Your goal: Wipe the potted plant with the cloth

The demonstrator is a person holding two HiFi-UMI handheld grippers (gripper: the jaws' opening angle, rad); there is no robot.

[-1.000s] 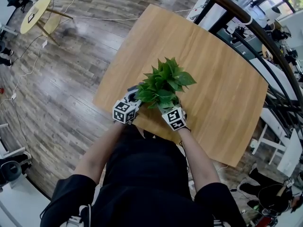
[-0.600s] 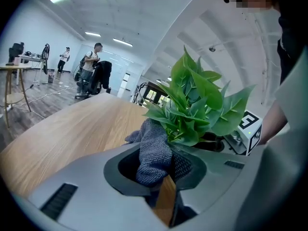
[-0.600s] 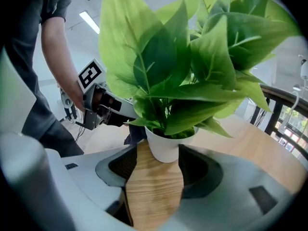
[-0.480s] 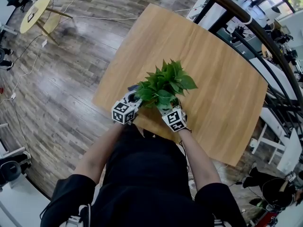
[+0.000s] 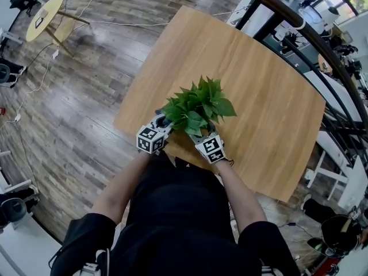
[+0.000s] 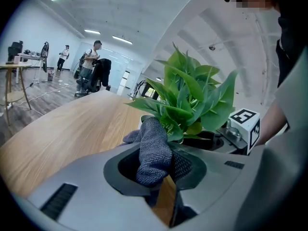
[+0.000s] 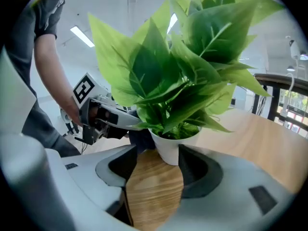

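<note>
The potted plant (image 5: 198,105) stands near the front edge of the wooden table (image 5: 259,85), its green leaves hiding the pot from above. My left gripper (image 6: 156,163) is shut on a grey cloth (image 6: 153,148), whose upper end lies against the lower leaves (image 6: 190,100) on the plant's left side. My right gripper (image 7: 161,160) is open on the plant's right side, with the white pot (image 7: 167,147) standing at its fingertips. I cannot tell whether the pads touch the pot. In the head view both marker cubes (image 5: 150,140) flank the plant.
The table's front edge lies just under my arms, with wooden floor (image 5: 75,96) to the left. A round yellow side table (image 5: 46,16) and cables sit far left. A dark curved rail (image 5: 310,39) runs along the right. People (image 6: 91,66) stand far off.
Both grippers and the plant's foliage have shifted slightly toward me. The cloth stays in the left gripper against the leaves.
</note>
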